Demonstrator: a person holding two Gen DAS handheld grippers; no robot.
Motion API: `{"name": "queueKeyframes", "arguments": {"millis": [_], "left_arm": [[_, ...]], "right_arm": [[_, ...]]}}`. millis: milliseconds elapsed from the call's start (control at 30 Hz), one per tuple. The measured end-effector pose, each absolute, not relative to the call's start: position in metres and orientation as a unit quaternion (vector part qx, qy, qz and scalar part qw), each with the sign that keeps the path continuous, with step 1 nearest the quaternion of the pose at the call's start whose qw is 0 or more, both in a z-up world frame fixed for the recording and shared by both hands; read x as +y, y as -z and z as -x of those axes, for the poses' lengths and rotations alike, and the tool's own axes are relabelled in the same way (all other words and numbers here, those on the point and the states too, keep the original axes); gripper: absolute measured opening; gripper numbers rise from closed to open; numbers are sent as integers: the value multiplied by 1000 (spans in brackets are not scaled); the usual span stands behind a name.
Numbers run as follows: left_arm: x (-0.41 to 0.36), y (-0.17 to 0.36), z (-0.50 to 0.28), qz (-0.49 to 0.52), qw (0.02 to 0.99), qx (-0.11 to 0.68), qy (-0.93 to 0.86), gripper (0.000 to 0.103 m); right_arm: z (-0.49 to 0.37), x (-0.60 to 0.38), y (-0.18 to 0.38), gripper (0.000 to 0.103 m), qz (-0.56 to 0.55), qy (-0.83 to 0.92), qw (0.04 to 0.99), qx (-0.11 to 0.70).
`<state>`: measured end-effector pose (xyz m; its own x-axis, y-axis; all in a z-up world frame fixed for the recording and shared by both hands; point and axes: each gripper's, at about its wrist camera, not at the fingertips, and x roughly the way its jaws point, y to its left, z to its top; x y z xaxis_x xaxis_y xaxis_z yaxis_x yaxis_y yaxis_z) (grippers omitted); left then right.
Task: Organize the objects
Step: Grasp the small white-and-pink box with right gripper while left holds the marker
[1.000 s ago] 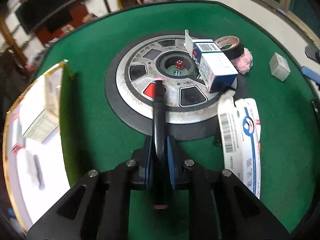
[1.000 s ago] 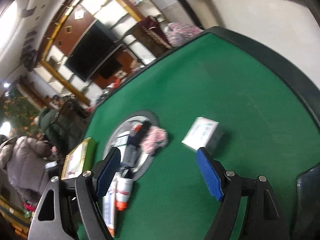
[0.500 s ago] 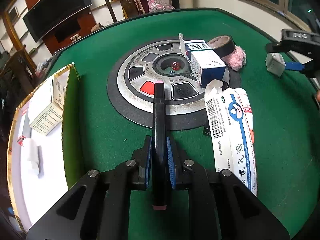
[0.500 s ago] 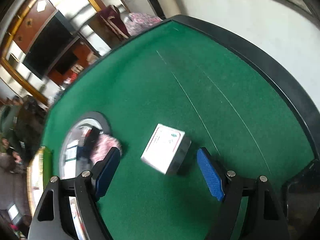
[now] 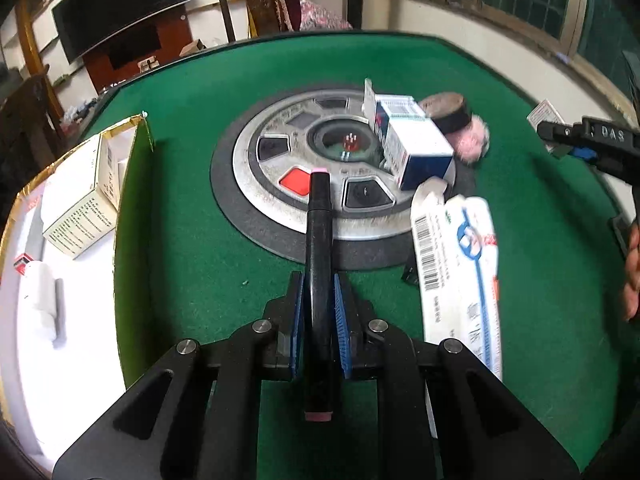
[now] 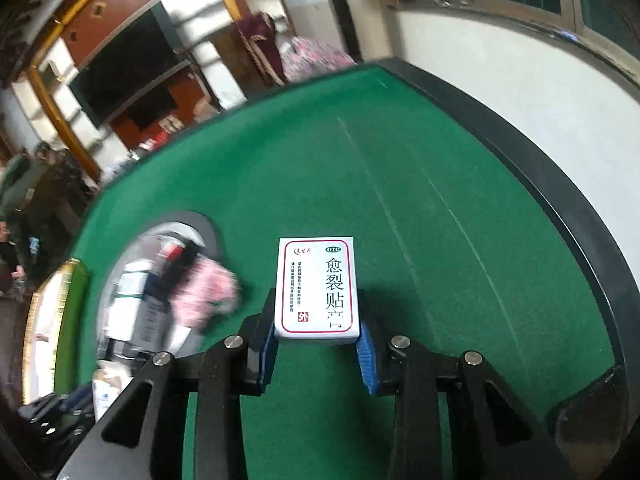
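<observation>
My left gripper (image 5: 319,300) is shut on a black marker (image 5: 319,220) with pink ends, which sticks out forward over the green felt toward the round hub. In the right wrist view a small white box (image 6: 318,284) with a red border and black characters sits between the blue pads of my right gripper (image 6: 318,332). Its jaws are closing and both pads touch the box's sides. From the left wrist view the right gripper (image 5: 580,140) shows at the far right edge, with a corner of the white box (image 5: 542,114) behind it.
An open gold-rimmed white tray (image 5: 132,184) at the left holds a carton (image 5: 86,200). On and beside the silver hub (image 5: 272,184) are a blue-white carton (image 5: 416,148), a tape roll (image 5: 448,110), a pink puff (image 5: 474,140) and a long white packet (image 5: 460,264). The table's black rim (image 6: 520,152) curves at the right.
The right gripper came down over the small white box and its wide jaws closed onto the box's sides. The left gripper kept its hold on the marker and barely moved.
</observation>
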<state>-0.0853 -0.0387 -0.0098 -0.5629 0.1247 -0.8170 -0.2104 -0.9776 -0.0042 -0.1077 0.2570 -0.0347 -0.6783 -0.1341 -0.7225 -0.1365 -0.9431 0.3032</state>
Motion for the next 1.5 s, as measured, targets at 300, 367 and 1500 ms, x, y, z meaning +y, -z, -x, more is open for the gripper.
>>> {"name": "queueKeyframes", "arguments": {"millis": [300,367,1500], "left_arm": [[-44,-2,84,447,107,14,-888,14],[-45,-5,82,445,110,9,-889,14],[-124,-59,64,373,72,-93,-920,14]], "right_arm": [[77,224,12,34,366,-911,-92,168],[77,215,12,34,366,-909,-107,166],[51,52,13,34,386,-881,-254,100]]}}
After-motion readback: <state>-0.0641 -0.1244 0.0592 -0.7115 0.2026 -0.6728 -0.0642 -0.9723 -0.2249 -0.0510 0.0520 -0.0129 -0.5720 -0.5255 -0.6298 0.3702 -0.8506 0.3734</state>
